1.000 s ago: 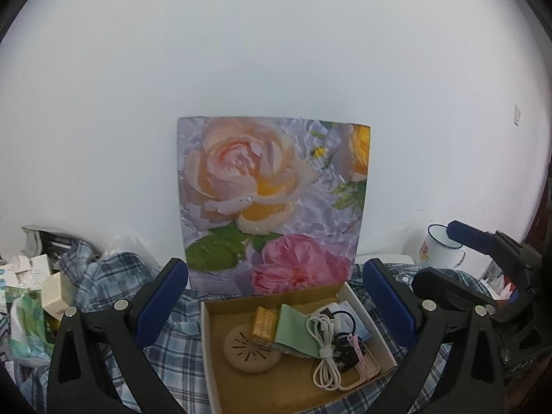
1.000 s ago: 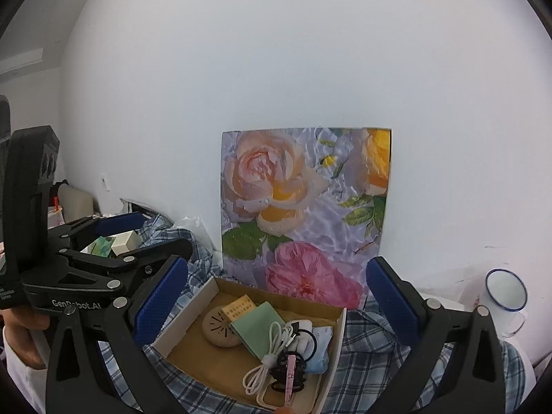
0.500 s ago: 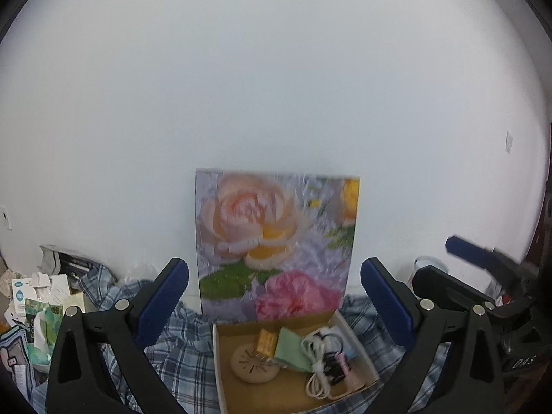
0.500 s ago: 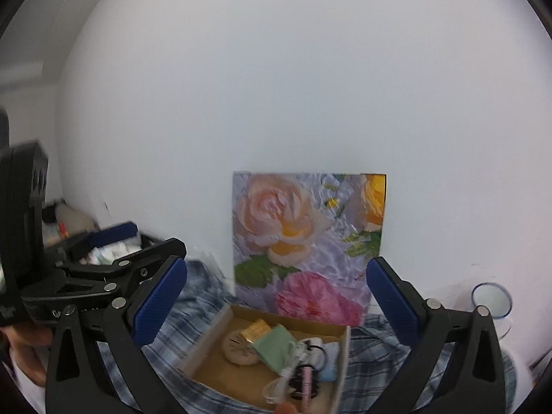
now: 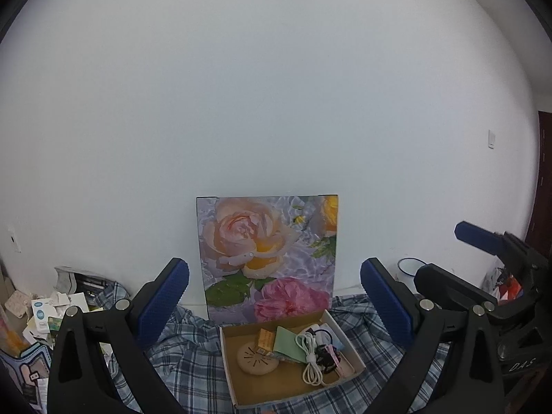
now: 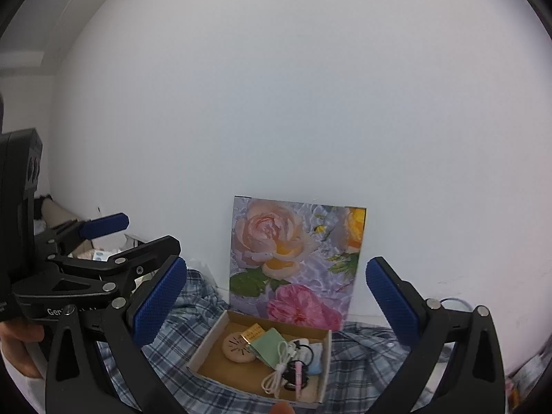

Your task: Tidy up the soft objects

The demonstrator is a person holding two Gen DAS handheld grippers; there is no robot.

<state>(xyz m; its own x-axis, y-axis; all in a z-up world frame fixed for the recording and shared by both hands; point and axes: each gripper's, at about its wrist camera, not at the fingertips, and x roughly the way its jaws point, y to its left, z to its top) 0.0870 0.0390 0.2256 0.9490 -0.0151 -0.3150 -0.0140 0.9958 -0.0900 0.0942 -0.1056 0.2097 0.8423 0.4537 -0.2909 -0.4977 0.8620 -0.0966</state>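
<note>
Since the earlier frames both grippers have drawn back and tilted up: the floral lid and its box have sunk toward the bottom of each view, and white wall fills most of the frame.

The plaid cloth [image 5: 193,362] sprawls rumpled across the lower part of both views, under and around the cardboard box [image 5: 241,384], which sits at lower centre. This cloth looks like the main soft thing to tidy. Pulling it could drag or tip the box and topple the floral lid [image 5: 267,258] standing against the wall.

The left gripper [image 5: 274,296] and right gripper [image 6: 276,296] both hang well above the cloth, jaws spread wide, holding nothing.

Inside the box, a green pouch [image 5: 288,343], a coiled white cable [image 5: 310,362] and a black hair tie [image 5: 322,336] lie touching and overlapping. A wide grab there could snag the cable along with a neighbour.
</note>
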